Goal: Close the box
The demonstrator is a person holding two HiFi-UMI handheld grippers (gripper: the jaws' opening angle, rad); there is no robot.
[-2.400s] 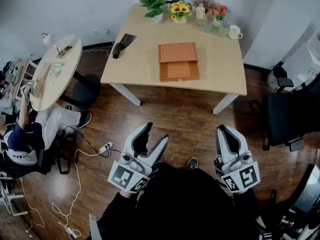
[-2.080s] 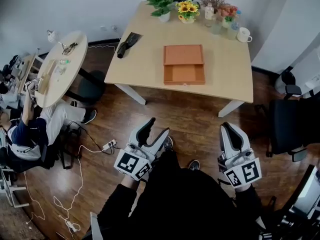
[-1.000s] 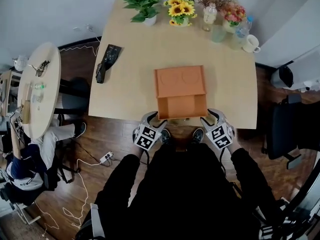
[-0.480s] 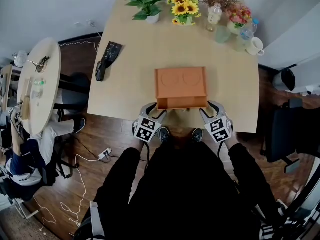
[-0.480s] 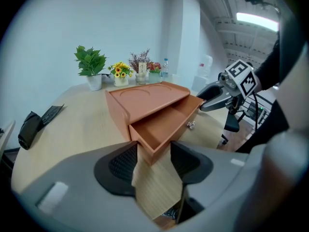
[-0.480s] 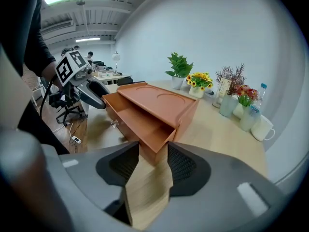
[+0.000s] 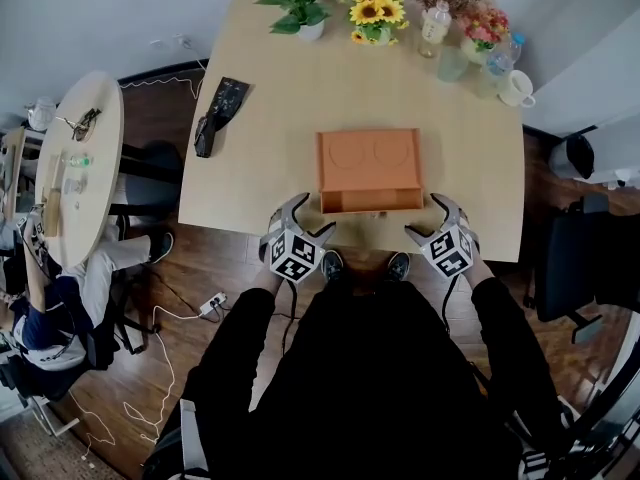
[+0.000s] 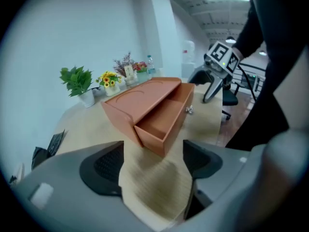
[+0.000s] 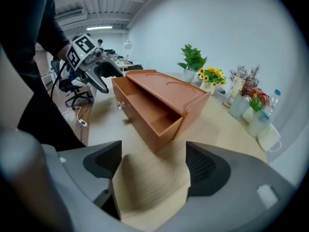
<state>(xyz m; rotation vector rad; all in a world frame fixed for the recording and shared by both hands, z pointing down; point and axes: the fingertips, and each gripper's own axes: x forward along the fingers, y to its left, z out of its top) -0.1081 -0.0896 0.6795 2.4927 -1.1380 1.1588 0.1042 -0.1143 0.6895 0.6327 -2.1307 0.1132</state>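
**Tongs and box, seen from above and from each side.** The left tongs (image 7: 308, 216) and the right tongs (image 7: 425, 216) both have their jaws opening and spread wide. In both gripper views only the bare, pale wooden surface (image 7: 265, 118) shows between the pads, so neither holds anything.

Just ahead of the tongs and between them stands the flat orange wooden box (image 7: 370, 160). Its shallow drawer (image 7: 372, 201) is partly drawn out toward the person. The left tongs lie just outside the drawer's left front corner and the right tongs just outside its right front corner, both near it but apart from it.

The drawer front's long axis runs crosswise from one pair of tongs to the other. Its sliding axis runs straight away from them, into the box. Neither side is clearly nearer. A small pale knob (image 8: 189, 110) sits mid-front between them.

The closing push probably has to go forward and square to that front, as an off-centre push from one side may skew the drawer.
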